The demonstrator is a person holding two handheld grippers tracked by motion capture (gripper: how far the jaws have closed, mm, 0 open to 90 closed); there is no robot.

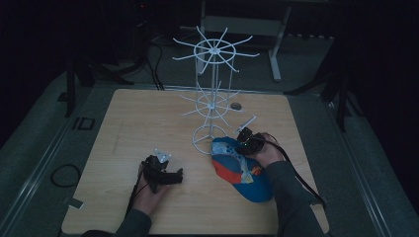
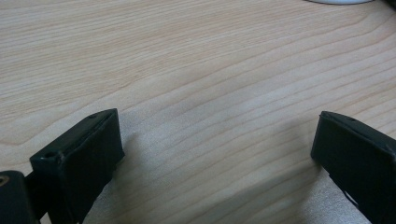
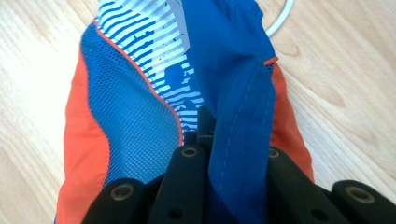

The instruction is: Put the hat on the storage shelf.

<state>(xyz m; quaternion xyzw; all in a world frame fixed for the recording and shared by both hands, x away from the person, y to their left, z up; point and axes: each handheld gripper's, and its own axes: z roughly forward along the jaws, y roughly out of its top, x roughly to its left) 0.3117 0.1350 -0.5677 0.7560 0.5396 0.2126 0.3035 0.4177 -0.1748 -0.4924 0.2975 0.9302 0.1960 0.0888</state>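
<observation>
A blue and orange cap [image 1: 243,173] with a white striped panel lies on the wooden table [image 1: 148,118], just right of the rack's base. My right gripper [image 1: 243,144] sits at the cap's far end, shut on it. In the right gripper view a fold of the cap's [image 3: 135,107] blue fabric is pinched between the jaws of the right gripper [image 3: 232,154]. My left gripper [image 1: 177,175] rests low on the table at the front left, well apart from the cap. Its jaws stand wide, and in the left gripper view the left gripper [image 2: 217,154] has just bare wood between them.
A white wire display rack [image 1: 213,89] with two tiers of radiating hooks stands at the table's middle back, on a ring base [image 1: 207,139] beside the cap. That ring [image 3: 285,18] curves past the cap's far end. Dark floor and cables surround the table.
</observation>
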